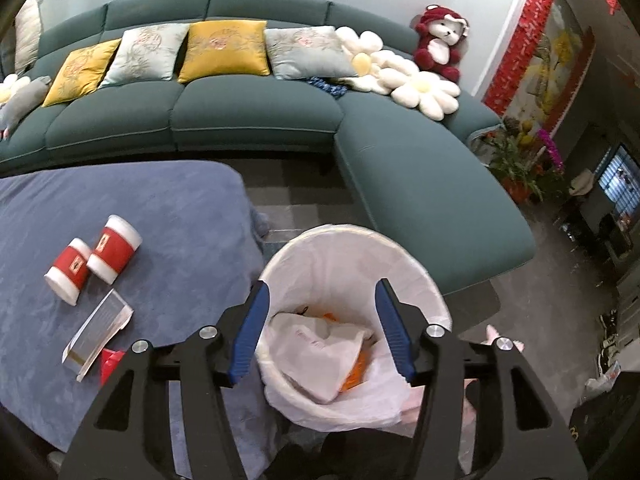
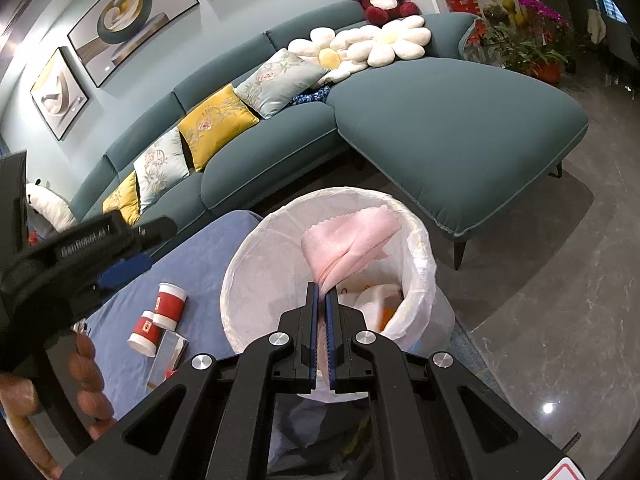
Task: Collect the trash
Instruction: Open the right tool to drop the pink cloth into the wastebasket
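A white-lined trash bin stands on the floor beside the blue-covered table; it holds a white plastic bag and something orange. My left gripper is open and empty, above the bin's near rim. My right gripper is shut on a pink cloth and holds it over the bin. Two red-and-white cups lie on the table with a clear flat package and a red scrap beside them. The cups also show in the right wrist view.
A teal sectional sofa with cushions, flower pillows and a red plush bear runs behind the table and bin. Potted flowers stand at the right. The left gripper's body crosses the right wrist view at left.
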Demonstrator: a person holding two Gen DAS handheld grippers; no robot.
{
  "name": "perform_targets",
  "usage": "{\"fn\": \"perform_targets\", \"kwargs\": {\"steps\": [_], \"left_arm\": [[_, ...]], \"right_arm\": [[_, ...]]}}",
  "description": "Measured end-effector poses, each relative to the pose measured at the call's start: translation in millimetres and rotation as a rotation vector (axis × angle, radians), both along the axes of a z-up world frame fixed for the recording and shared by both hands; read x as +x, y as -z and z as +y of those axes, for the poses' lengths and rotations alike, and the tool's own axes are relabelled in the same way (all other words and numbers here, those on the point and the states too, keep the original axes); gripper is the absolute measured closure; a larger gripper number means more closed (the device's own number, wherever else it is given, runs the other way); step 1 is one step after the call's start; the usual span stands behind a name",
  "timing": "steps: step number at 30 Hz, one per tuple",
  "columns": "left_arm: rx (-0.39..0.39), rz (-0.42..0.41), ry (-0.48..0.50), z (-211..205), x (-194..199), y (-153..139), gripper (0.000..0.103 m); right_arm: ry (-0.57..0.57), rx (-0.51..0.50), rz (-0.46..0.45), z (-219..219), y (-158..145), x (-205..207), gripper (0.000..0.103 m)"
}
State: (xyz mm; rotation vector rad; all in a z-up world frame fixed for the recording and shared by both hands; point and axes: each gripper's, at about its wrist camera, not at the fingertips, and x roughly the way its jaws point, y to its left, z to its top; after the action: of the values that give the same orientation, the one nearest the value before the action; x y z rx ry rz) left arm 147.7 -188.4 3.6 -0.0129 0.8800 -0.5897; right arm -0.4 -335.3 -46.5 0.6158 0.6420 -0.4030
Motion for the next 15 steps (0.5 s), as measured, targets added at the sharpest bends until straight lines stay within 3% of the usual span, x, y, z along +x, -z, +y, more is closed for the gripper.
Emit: {"fn": "perform_targets", "kwargs": {"steps": [15], "left_arm": [[0.042, 0.021, -0.04, 22.7, 0.5, 18.6, 0.047]], "right_arm": [[-0.043, -0.03, 0.004, 6.2, -6.2, 27.0, 0.095]]}}
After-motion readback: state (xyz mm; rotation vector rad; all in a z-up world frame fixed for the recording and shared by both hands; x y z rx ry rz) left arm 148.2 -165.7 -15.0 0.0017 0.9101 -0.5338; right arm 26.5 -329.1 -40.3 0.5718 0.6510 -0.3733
